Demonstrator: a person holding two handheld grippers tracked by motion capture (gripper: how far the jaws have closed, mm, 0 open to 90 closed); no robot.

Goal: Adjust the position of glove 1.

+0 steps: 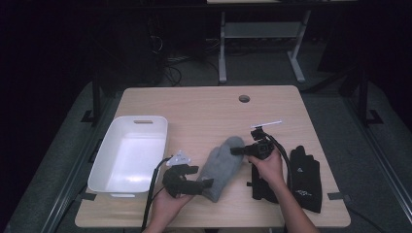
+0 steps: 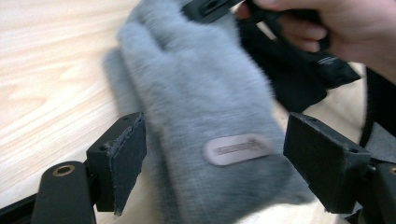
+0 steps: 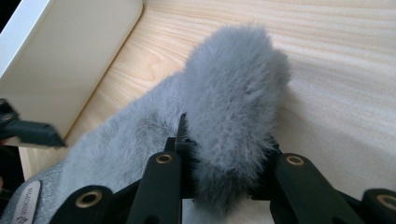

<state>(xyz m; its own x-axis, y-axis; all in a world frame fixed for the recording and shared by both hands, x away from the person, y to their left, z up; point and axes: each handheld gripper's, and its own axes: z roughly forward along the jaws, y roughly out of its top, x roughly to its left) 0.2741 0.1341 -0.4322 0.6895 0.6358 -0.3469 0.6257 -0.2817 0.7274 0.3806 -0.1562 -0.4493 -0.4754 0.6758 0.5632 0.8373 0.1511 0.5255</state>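
1. Centrally on the wooden surface (image 1: 204,104) lies a grey fuzzy mitten (image 1: 222,167), its cuff toward the person and its rounded tip pointing away.
2. The left hand-held gripper (image 1: 206,183) sits at the mitten's cuff end. In the left gripper view its two black pads (image 2: 127,156) stand on either side of the cuff, by the small oval label (image 2: 237,149), with a visible gap to the fabric on each side, so it is released and grips nothing.
3. No earlier picture is at hand, so nothing can be said about its jaws moving.
4. The right hand-held gripper (image 1: 234,151) is at the mitten's far end. In the right gripper view the fluffy tip (image 3: 233,107) bulges up from between the jaws, which are clenched on the mitten.
5. A white plastic bin (image 1: 128,155) stands to the left of the mitten, near it but apart.
6. A black glove (image 1: 305,177) lies flat on the right side of the surface, just beyond the right hand (image 1: 268,167).
7. Another dark fabric piece (image 1: 261,189) lies partly under that hand.
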